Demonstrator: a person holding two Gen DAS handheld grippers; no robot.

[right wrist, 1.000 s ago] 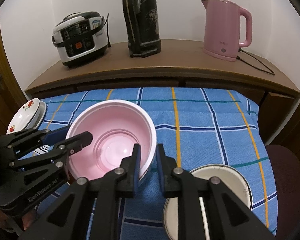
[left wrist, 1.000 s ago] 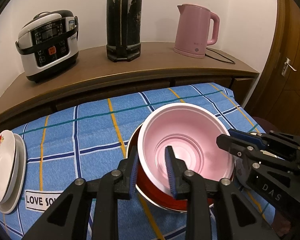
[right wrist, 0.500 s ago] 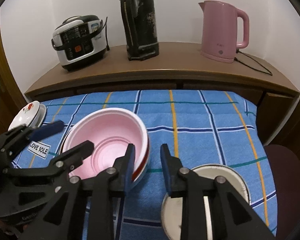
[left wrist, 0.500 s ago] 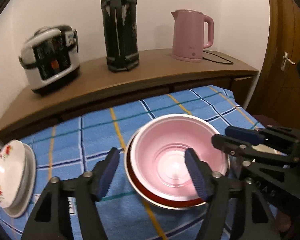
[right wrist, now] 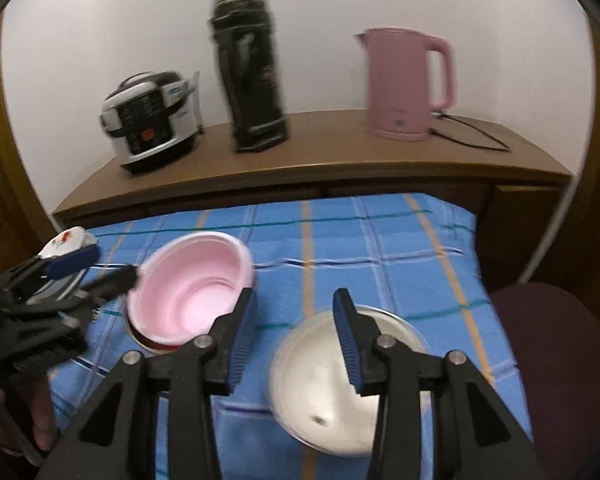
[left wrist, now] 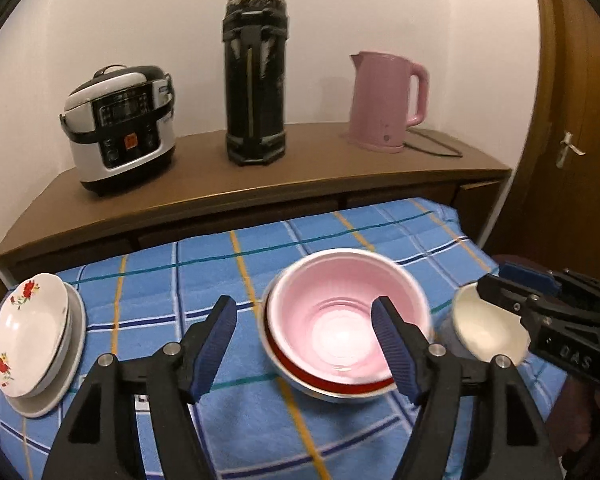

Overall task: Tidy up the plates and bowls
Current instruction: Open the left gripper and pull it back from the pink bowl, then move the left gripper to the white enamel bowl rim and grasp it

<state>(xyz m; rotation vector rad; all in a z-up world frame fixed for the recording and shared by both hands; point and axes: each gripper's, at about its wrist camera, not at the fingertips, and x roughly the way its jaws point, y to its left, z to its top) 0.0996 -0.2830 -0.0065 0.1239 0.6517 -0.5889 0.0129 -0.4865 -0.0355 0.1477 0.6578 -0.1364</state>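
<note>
A pink bowl point(left wrist: 332, 300) sits nested in a red-rimmed metal bowl point(left wrist: 328, 378) on the blue checked cloth point(left wrist: 172, 280). My left gripper point(left wrist: 302, 320) hangs open above and in front of it, touching nothing. To the right stands a white bowl point(right wrist: 328, 380). My right gripper point(right wrist: 294, 308) hovers between the pink bowl point(right wrist: 192, 288) and the white bowl; its jaws are opening and nothing is between them. Flowered white plates point(left wrist: 28, 344) are stacked at the cloth's left edge. Each view shows the other gripper: the right gripper point(left wrist: 500, 280) and the left gripper point(right wrist: 104, 268).
Behind the cloth a wooden shelf point(left wrist: 300, 168) carries a rice cooker point(left wrist: 120, 128), a tall black flask point(left wrist: 256, 76) and a pink kettle point(left wrist: 384, 104) with its cord. A dark red seat point(right wrist: 548, 340) stands right of the table, with a wooden door point(left wrist: 572, 120) beyond.
Both grippers have let go of the pink bowl's rim, opened and drawn back and up. The pink bowl now rests in the red-rimmed bowl. The right gripper has shifted right, toward the white bowl.
</note>
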